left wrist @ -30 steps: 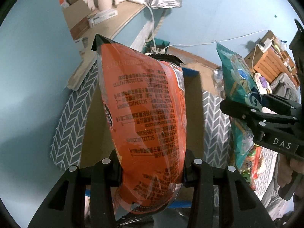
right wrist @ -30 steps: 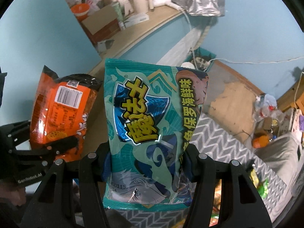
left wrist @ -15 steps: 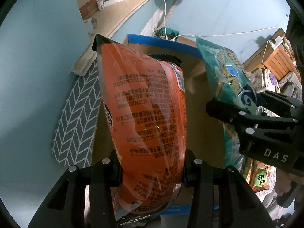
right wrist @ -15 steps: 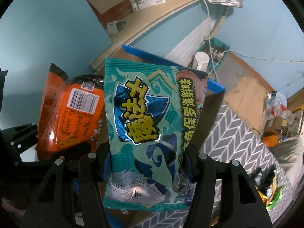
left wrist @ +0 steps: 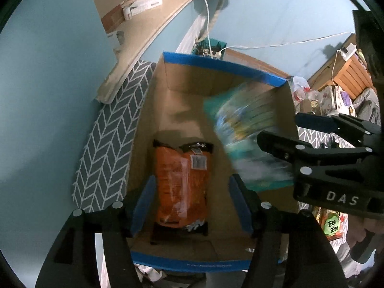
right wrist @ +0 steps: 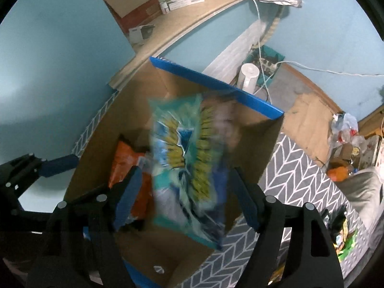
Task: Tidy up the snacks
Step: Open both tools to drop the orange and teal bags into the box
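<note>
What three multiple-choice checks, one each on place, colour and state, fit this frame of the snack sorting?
1. Where does the orange snack bag lie?
A. on the shelf
B. on the floor of the cardboard box
C. on the patterned mat

2. What colour is the box's rim?
A. blue
B. red
C. white

3. How is the left tool?
A. shut on the orange bag
B. shut on the teal snack bag
C. open, holding nothing

Key: B, the bag lies flat inside; A, blue edging; C, its jaws, just opened, stand clear of the bag.

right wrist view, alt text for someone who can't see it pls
A blurred teal snack bag drops between the right gripper's open jaws, which have just been opening, into a blue-rimmed cardboard box. An orange snack bag already lies inside, and the left gripper hangs open at the left edge.
</note>
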`<action>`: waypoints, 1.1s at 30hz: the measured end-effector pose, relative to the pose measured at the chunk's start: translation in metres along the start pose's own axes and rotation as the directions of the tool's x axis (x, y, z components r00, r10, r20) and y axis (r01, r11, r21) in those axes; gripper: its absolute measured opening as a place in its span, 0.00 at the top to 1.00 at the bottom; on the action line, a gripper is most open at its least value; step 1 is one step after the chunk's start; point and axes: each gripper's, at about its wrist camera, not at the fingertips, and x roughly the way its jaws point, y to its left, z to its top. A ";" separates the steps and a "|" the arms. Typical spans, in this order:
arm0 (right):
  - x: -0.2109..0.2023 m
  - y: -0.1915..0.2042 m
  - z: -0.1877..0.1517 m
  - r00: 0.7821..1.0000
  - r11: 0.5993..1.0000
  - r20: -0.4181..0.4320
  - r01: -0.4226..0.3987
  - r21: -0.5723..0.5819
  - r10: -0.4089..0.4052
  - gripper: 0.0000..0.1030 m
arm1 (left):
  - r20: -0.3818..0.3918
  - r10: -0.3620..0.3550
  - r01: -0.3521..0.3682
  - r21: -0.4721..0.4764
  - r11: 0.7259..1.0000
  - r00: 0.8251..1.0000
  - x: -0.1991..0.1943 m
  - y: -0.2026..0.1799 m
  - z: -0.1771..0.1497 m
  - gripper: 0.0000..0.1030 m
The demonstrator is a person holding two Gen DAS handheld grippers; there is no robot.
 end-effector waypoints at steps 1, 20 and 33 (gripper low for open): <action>-0.001 -0.001 0.000 1.000 1.000 0.001 0.005 0.005 -0.005 0.25 | 0.000 -0.001 0.001 0.002 1.000 1.000 -0.001 0.001 0.000 0.37; -0.056 -0.046 -0.041 0.994 0.993 0.020 0.103 0.060 -0.104 0.23 | 0.025 -0.077 0.074 0.085 0.994 0.997 -0.024 -0.041 -0.001 0.36; -0.100 -0.103 -0.096 0.986 0.966 0.002 0.160 0.201 -0.164 0.22 | 0.002 -0.150 0.146 0.192 0.970 0.989 -0.034 -0.099 -0.009 0.36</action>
